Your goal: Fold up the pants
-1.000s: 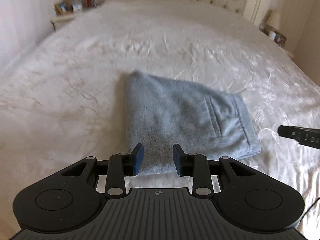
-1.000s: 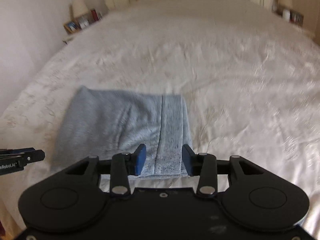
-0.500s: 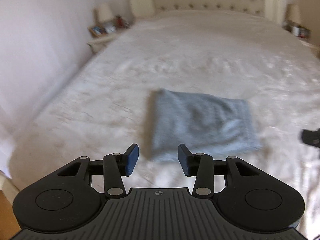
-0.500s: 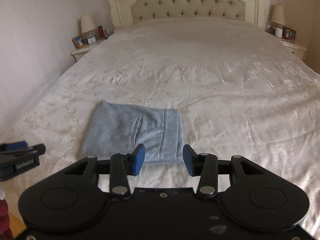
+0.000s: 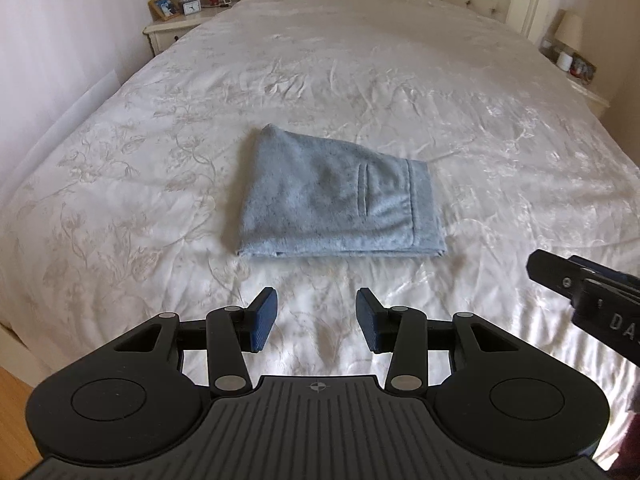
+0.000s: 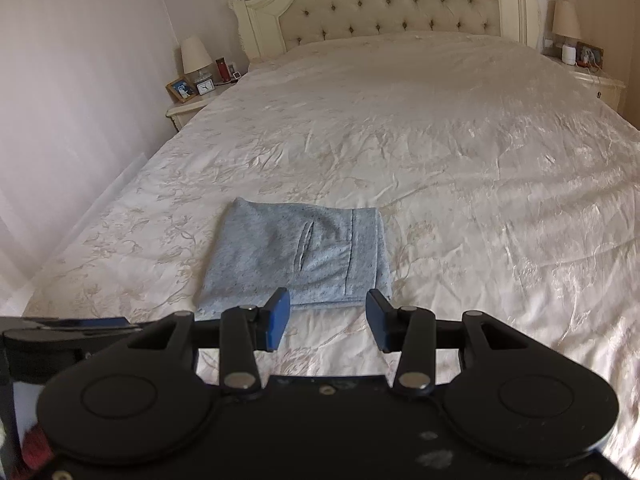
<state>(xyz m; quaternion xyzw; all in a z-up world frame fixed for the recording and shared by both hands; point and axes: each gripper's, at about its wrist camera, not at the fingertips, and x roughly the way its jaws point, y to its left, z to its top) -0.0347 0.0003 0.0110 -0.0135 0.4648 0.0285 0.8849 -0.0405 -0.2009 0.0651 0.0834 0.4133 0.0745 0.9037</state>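
Observation:
The grey-blue pants (image 5: pixel 340 200) lie folded into a compact rectangle on the cream bedspread (image 5: pixel 160 160), pocket slit and waistband facing up. My left gripper (image 5: pixel 316 322) hovers above the bedspread just short of the pants' near edge, open, nothing between its blue pads. My right gripper (image 6: pixel 328 318) hangs over the pants' (image 6: pixel 296 256) near right corner, also open and empty. The right gripper's tip shows at the right edge of the left wrist view (image 5: pixel 584 292); the left gripper's side shows at the lower left of the right wrist view (image 6: pixel 60 336).
A tufted headboard (image 6: pixel 392 4) stands at the far end. A nightstand with lamp, clock and photo frame (image 6: pixel 196 80) is at the far left, another nightstand with a lamp (image 6: pixel 576 48) at the far right. A pale wall runs along the left; wood floor (image 5: pixel 16 392) shows lower left.
Both grippers have pulled back and risen away from the folded pants, which now look smaller and farther. The left jaws stand a little wider than a second ago. The pants have stayed put.

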